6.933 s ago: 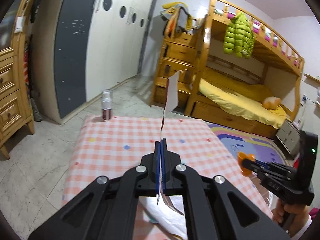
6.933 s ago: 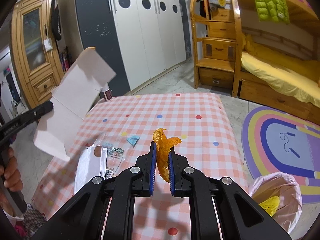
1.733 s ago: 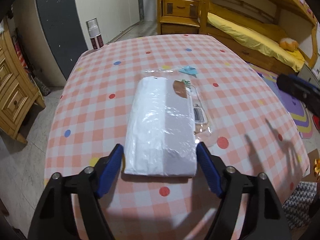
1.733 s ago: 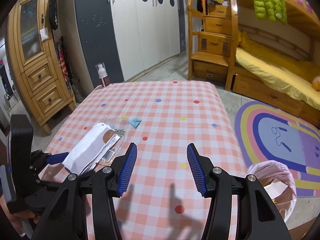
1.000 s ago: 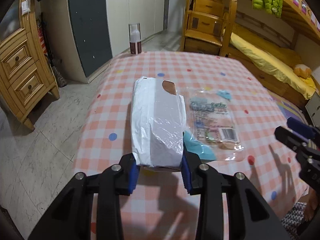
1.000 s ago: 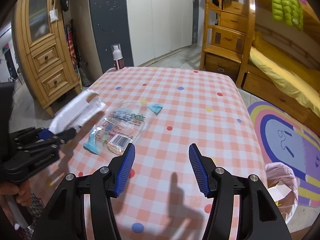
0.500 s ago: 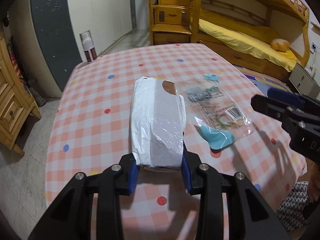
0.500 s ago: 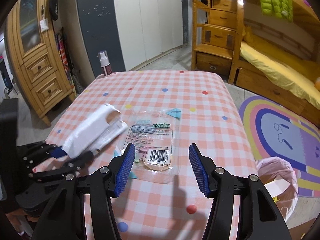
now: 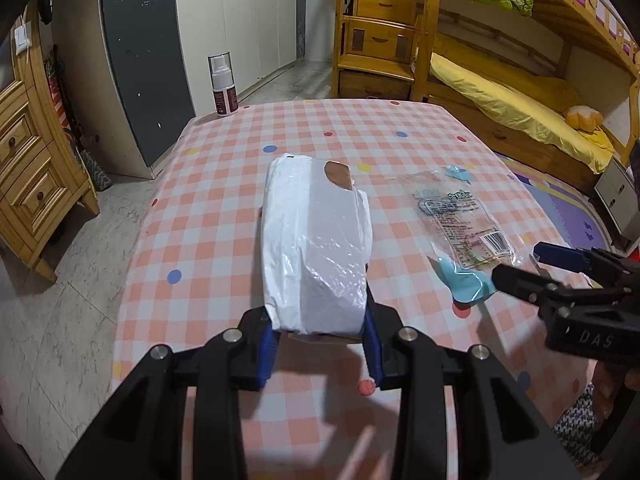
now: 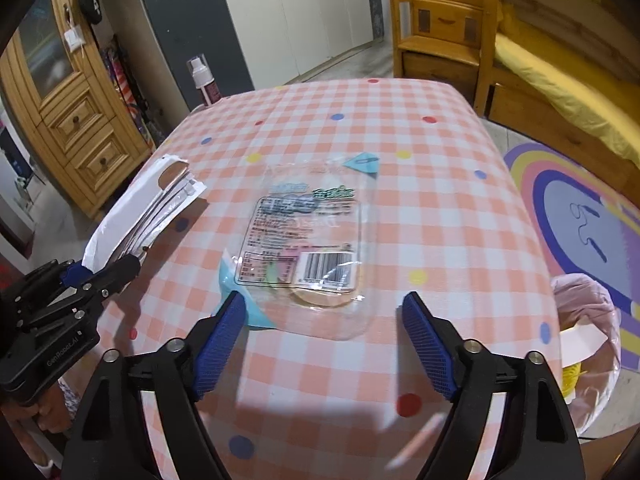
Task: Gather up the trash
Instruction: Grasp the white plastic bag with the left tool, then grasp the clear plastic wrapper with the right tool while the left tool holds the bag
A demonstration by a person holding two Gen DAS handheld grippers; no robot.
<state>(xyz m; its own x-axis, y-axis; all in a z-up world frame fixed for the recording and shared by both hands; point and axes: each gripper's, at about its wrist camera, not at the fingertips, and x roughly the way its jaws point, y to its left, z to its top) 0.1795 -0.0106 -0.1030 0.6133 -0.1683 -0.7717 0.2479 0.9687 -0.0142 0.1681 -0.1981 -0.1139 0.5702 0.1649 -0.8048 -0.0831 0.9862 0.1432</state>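
My left gripper [image 9: 318, 330] is shut on a white plastic package [image 9: 316, 248] and holds it lifted over the checked tablecloth [image 9: 224, 216]; it also shows in the right wrist view [image 10: 144, 208]. A clear printed wrapper [image 10: 304, 244] lies flat on the table with a light blue scrap [image 10: 236, 300] at its near left corner. My right gripper [image 10: 324, 320] is open, its fingers either side of the wrapper's near edge, just above the cloth. A small blue triangle scrap [image 10: 362, 164] lies beyond the wrapper. A pink-lined trash bin [image 10: 580, 344] stands on the floor to the right.
A spray bottle [image 9: 222, 84] stands at the table's far left corner. A wooden drawer cabinet [image 9: 28, 184] is on the left, a wardrobe behind, a bunk bed [image 9: 512, 92] at the right. A rainbow rug [image 10: 580, 200] lies by the bin.
My right gripper has come down and forward to the clear wrapper, still open. My left gripper keeps the white package and has shifted a little left of the wrapper.
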